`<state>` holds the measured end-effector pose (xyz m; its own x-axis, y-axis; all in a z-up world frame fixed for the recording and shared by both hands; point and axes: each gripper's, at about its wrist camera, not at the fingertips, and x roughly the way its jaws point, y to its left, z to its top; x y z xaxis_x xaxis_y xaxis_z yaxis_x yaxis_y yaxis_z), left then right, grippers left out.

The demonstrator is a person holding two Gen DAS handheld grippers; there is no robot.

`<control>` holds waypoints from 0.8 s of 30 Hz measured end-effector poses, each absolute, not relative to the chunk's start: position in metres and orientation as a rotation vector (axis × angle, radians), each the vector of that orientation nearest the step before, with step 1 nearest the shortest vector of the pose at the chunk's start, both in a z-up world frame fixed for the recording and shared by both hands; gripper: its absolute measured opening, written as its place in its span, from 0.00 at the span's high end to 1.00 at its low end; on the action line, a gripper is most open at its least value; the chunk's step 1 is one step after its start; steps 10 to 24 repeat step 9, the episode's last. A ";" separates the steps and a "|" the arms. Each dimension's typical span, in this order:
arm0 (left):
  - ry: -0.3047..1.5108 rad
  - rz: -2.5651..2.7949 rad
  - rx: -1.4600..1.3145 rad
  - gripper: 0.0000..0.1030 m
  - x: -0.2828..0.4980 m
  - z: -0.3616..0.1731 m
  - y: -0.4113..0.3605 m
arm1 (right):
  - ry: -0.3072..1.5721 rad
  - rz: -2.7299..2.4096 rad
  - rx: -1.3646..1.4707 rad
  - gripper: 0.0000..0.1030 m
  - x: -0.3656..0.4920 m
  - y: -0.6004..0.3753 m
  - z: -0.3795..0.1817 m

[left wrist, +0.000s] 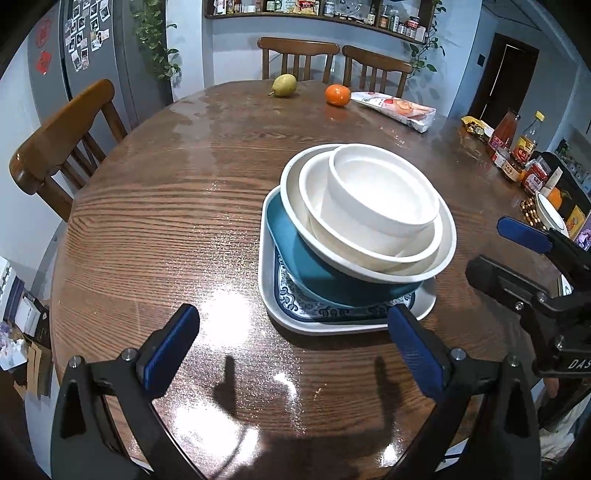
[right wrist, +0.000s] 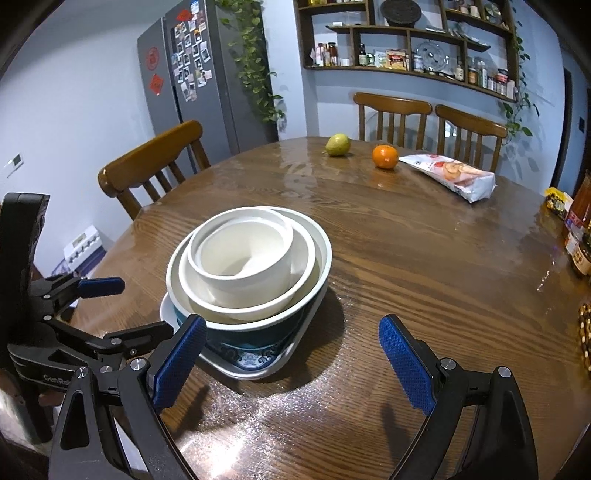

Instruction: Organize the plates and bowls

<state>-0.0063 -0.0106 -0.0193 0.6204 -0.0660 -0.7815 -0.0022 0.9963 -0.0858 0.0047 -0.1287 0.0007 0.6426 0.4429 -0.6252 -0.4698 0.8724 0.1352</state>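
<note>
Left wrist view: the left gripper (left wrist: 295, 354) is held with jaws spread wide and empty above the wooden table (left wrist: 155, 229). Just beyond it, three nested white bowls (left wrist: 373, 214) are stacked on a teal dish (left wrist: 314, 273) and a patterned plate (left wrist: 295, 317). The right gripper (right wrist: 295, 354) is likewise spread wide and empty, near the stack.

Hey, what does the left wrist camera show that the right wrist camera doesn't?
Only the left wrist view: a boxy white thing with an orange fruit at the table's right edge. Only the right: the full wall shelf. Both: stacked white bowls on a blue dish and patterned plate, pear, orange, both grippers open, left gripper, right gripper.
</note>
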 end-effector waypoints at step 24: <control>0.902 -0.050 -0.079 0.02 -0.006 -0.018 -0.014 | 0.706 0.516 -0.041 0.08 0.006 -0.131 0.000</control>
